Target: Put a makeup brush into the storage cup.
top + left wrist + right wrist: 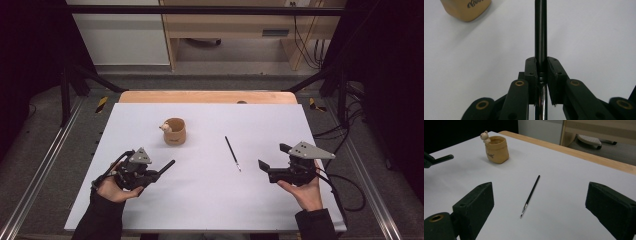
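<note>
Left gripper [170, 164] is clamped on a black brush [540, 30]; in the left gripper view the jaws pinch it at the metal ferrule, dark handle running straight out ahead. It is carried just above the white surface [210, 200], near the front-left corner, tip aimed toward the middle.

Right gripper [274, 159] has its jaws wide apart with nothing between them, hovering near the right edge, about level with the left one.

A second thin brush [232, 153] lies flat on the surface, right of centre, between the two grippers but nearer the right one, bristle end toward the front edge.

The tan cup [174, 132] with a small figure on its rim stands upright left of centre, toward the back edge, well apart from both grippers.

Step in hand, by my reading: one brush picked up, on its way to the cup. Next move calls for tilting the held brush upright over the cup mouth and lowering it in without tipping the cup. The right gripper looks placed to take the lying brush.

High view gives the whole layout and spacing. Left gripper view alone gives the grip point on the ferrule. Right gripper view [531, 194] gives the loose brush's bristle end and the cup's open mouth [496, 149].
</note>
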A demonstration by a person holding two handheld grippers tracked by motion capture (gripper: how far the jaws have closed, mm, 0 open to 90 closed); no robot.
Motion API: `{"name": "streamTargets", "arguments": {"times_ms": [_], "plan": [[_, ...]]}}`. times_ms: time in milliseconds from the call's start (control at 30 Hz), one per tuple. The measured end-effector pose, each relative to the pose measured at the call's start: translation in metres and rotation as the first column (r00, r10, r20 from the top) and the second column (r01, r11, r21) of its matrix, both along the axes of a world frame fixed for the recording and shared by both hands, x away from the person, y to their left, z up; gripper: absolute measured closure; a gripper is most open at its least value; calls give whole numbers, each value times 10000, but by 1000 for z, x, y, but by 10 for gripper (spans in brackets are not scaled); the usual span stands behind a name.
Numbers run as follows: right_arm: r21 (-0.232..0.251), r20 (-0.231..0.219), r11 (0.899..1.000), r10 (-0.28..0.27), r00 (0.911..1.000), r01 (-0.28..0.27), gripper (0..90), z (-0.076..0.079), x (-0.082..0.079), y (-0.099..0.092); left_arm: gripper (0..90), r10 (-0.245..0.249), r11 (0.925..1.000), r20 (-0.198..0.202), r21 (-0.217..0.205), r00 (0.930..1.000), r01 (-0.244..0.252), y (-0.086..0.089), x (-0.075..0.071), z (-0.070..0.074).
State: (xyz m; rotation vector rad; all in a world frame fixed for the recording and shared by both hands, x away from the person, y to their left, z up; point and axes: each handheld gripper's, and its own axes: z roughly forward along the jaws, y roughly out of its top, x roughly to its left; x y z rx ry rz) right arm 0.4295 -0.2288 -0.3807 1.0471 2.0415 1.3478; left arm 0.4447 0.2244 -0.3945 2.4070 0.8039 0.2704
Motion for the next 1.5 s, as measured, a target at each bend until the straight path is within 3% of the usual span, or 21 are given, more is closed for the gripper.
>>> {"name": "streamTargets", "arguments": {"times_ms": [300, 433, 533, 733, 967, 1233, 1433, 1500], "plan": [[-398, 28, 9990, 188, 9998, -186, 87, 1, 0, 9, 783, -507, 9987, 148, -58, 9986, 508, -11, -3, 8], [-653, 40, 9974, 316, 9995, -312, 88, 4, 0, 16, 784, -803, 9967, 159, 116, 9966, 801, -18, -1, 11], [-837, 129, 9955, 447, 9989, -435, 90, 7, 0, 22, 783, -1138, 9924, 196, 492, 9933, 1128, -26, 3, 16], [-1117, 170, 9922, 569, 9982, -547, 91, 11, 2, 29, 783, -1590, 9851, 308, 710, 9868, 1565, -38, 8, 25], [-1395, 236, 9876, 753, 9969, -713, 96, 16, 2, 36, 784, -1856, 9806, 191, 681, 9824, 1839, -47, 15, 28], [-1902, 220, 9765, 1070, 9940, -1009, 101, 22, 5, 49, 784, -2255, 9707, 236, 906, 9739, 2226, -61, 21, 32], [-2092, 231, 9709, 1245, 9919, -1170, 102, 25, 6, 57, 783, -2508, 9651, 192, 824, 9678, 2485, -70, 25, 34], [-2307, 275, 9639, 1430, 9893, -1329, 103, 26, 6, 62, 783, -2642, 9611, 135, 876, 9644, 2621, -74, 26, 34]]}}
